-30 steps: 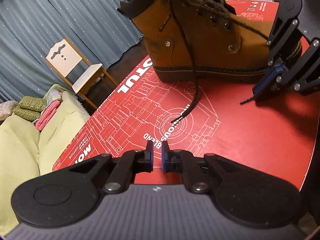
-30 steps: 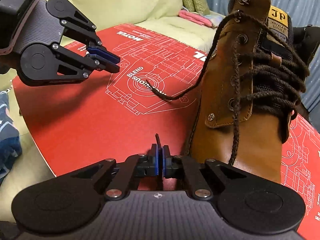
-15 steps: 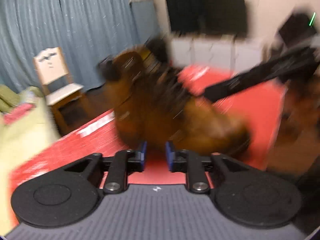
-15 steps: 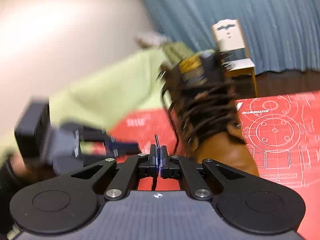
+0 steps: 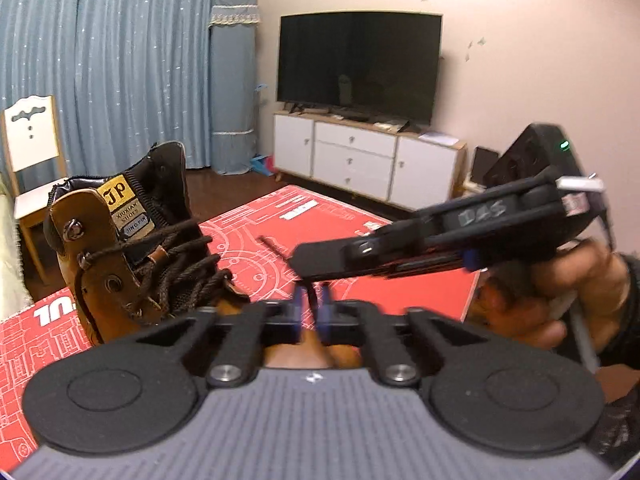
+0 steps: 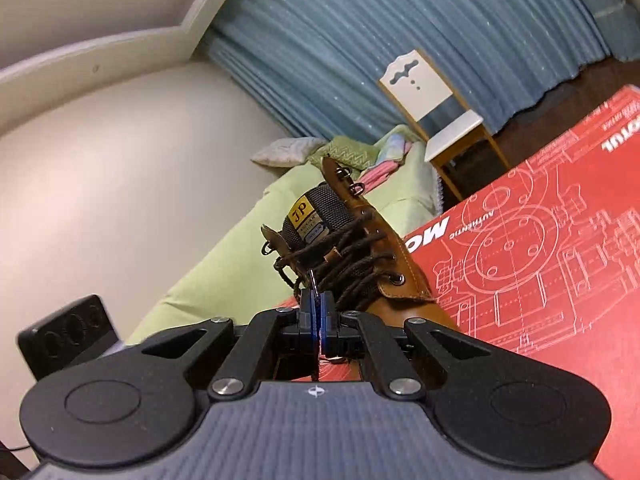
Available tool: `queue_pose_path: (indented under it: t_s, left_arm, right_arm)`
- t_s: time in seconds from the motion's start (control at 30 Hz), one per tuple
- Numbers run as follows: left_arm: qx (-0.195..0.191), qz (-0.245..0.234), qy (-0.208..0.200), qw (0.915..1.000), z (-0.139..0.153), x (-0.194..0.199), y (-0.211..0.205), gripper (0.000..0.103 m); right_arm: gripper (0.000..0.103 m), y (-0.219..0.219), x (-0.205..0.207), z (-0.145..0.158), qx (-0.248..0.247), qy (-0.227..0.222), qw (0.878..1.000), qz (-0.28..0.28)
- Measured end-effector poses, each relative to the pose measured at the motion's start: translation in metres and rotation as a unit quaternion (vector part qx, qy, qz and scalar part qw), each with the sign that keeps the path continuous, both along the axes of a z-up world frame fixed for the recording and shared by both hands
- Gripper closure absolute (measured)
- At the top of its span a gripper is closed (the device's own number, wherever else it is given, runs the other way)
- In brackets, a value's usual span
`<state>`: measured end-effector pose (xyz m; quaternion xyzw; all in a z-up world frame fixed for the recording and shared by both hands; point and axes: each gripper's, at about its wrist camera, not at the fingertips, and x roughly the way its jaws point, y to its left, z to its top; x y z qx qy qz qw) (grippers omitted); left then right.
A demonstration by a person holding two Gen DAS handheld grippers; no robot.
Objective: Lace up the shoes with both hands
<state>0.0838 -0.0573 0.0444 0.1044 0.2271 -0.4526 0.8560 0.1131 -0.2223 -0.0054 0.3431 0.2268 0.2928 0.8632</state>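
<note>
A tan lace-up boot [image 5: 120, 264] [image 6: 384, 236] stands on the red printed mat [image 5: 360, 216] [image 6: 540, 264], its tongue facing both cameras. My right gripper [image 6: 316, 316] is shut on a dark brown lace [image 6: 314, 282] that runs up to the boot's eyelets. In the left wrist view the right gripper [image 5: 298, 262] reaches in from the right, and the lace tip [image 5: 272, 244] sticks out past its fingers. Just below it, my left gripper [image 5: 312, 312] is closing. Its blurred blue pads stand slightly apart, with a strand of the lace [image 5: 311, 298] between them.
A person's hand [image 5: 560, 280] holds the right gripper. Beyond the mat are a white cabinet [image 5: 352, 160] with a television [image 5: 360, 64], blue curtains [image 5: 120, 60] and a small wooden chair [image 5: 32, 152] [image 6: 436, 96]. A green sofa [image 6: 240, 248] lies behind the boot.
Both grippers rose and swung to the boot's tongue side. The right one, still shut on the lace, now lies just above the left fingers. The left jaws widened, then narrowed around the lace.
</note>
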Motion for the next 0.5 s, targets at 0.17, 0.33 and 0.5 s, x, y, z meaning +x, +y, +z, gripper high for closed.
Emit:
queue_pose_path:
  t_s: [0.17, 0.33, 0.5]
  left_arm:
    - [0.029, 0.027, -0.033, 0.9987, 0.005, 0.0, 0.009, 0.103]
    - [0.06, 0.066, -0.084, 0.9924, 0.025, -0.001, 0.027, 0.103]
    - [0.086, 0.082, -0.124, 0.9851, 0.036, -0.009, 0.036, 0.103]
  right_arm:
    - [0.094, -0.026, -0.003, 0.002, -0.018, 0.005, 1.0, 0.011]
    - [0.094, -0.03, 0.018, -0.009, -0.195, 0.041, 0.979, 0.05]
    - [0.096, -0.032, 0.033, -0.029, -0.225, 0.075, 0.96, 0.151]
